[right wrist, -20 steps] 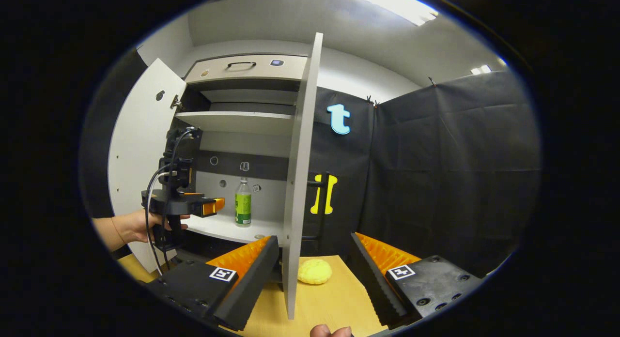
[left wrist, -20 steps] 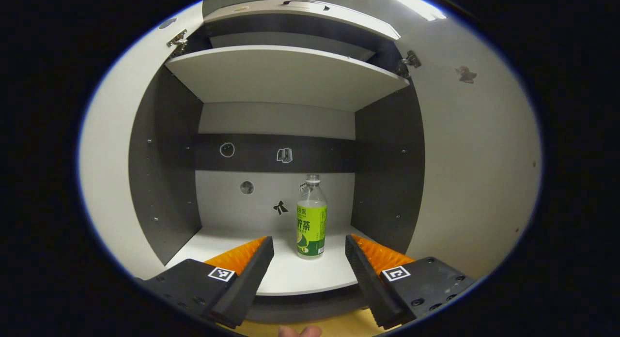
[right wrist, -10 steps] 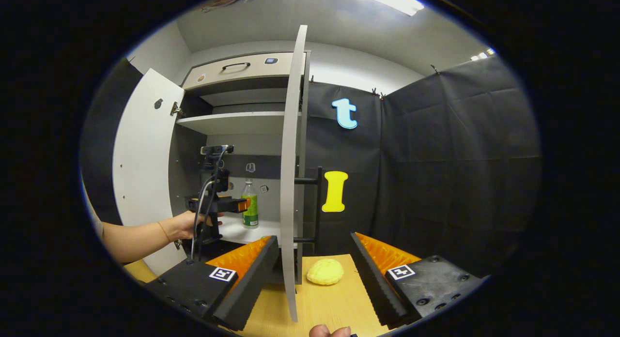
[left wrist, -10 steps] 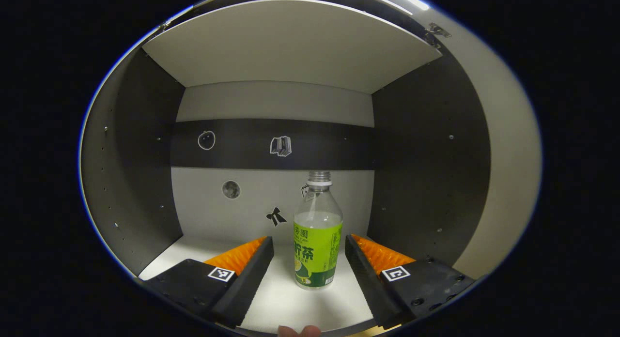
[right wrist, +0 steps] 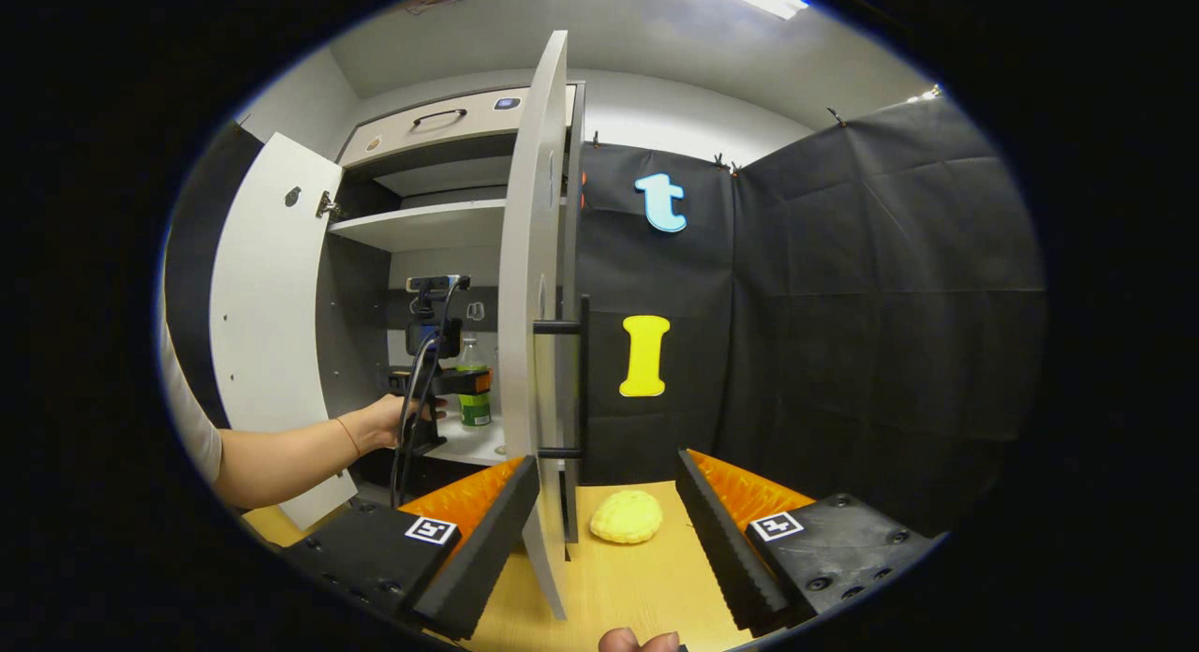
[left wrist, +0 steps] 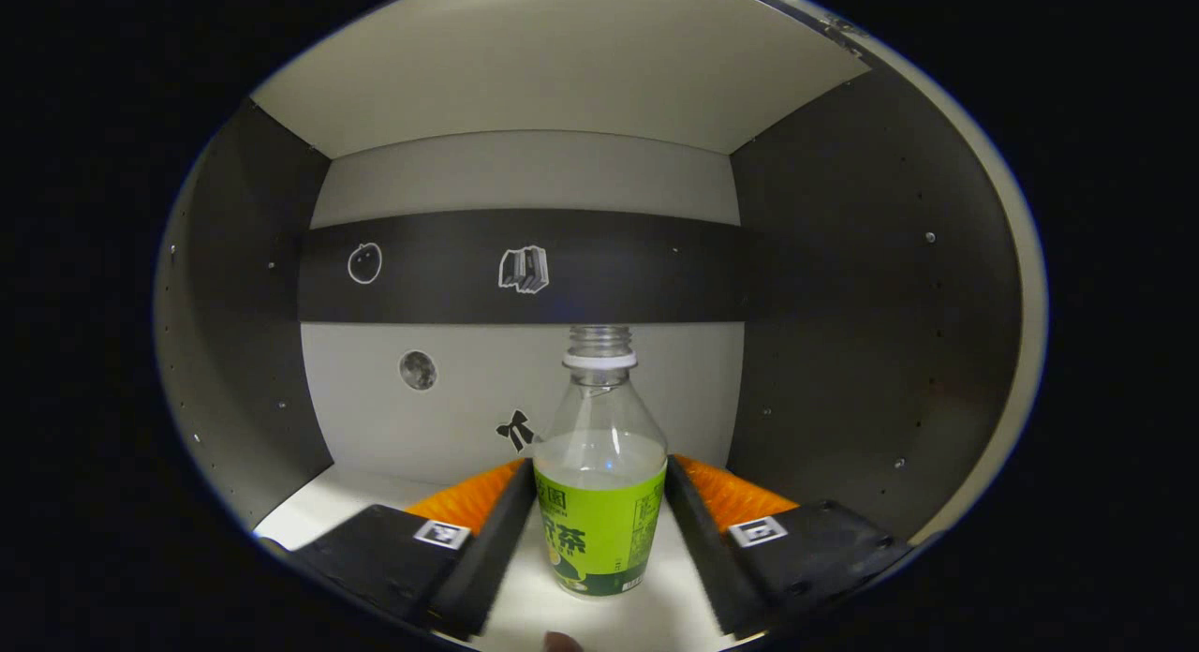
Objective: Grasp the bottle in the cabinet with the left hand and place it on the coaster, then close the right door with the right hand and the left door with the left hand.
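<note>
Both fingers of your open left gripper [left wrist: 599, 530] flank the bottle [left wrist: 599, 502]. Close squarely on the label, then lift straight up.

I count one bottle [left wrist: 599, 483] in the cabinet [left wrist: 824, 352], which has two doors: the left door [right wrist: 272, 333] and the right door [right wrist: 534, 315]. Four small stickers [left wrist: 524, 269] mark its back wall. Two grippers: my left gripper [left wrist: 599, 540], my right gripper [right wrist: 607, 530]. One yellow coaster [right wrist: 626, 517] lies on the tabletop [right wrist: 637, 586].
</note>
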The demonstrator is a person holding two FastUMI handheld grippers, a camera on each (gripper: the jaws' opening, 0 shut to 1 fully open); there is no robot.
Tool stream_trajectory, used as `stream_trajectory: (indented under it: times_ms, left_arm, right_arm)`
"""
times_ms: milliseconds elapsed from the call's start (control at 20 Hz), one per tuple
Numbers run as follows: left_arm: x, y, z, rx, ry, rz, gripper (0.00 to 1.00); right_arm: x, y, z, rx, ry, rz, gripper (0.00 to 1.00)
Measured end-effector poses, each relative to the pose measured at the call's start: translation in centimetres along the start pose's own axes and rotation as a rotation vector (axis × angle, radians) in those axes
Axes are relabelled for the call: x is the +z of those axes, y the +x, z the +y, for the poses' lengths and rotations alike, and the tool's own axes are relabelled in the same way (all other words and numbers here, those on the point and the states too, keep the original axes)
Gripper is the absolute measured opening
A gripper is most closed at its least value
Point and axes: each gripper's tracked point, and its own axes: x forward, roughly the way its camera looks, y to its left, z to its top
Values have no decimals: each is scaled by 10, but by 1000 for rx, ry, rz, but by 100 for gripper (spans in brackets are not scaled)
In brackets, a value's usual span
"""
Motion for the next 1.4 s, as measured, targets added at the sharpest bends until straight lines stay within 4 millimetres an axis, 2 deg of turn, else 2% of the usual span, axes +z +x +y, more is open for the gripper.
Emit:
stream_trajectory:
  times_ms: [50,200,300,550,700,800,1100,1400]
  left_arm:
    - [0,-2,-2,-5,7,4,78]
    - [9,-10,-1,-5,14,-11,77]
    - [19,-27,0,-20,-2,-26,77]
    - [44,-94,-2,-73,-8,-66,77]
    - [48,-139,-5,-115,6,-80,77]
    - [47,-170,-6,-134,4,-85,77]
    - [27,-259,-10,-182,-4,-125,77]
    - [-16,-326,0,-172,-52,-135,77]
  right_arm:
    - [0,0,-2,-2,3,2,97]
    - [1,-1,-5,-4,23,-1,98]
    - [2,-3,-4,-10,24,-8,98]
    - [9,-14,8,-14,35,-18,98]
    - [15,-21,17,-12,28,-36,98]
    - [18,-26,26,-4,30,-44,97]
    - [25,-37,59,52,9,-68,97]
    - [27,-44,89,96,-22,-81,97]
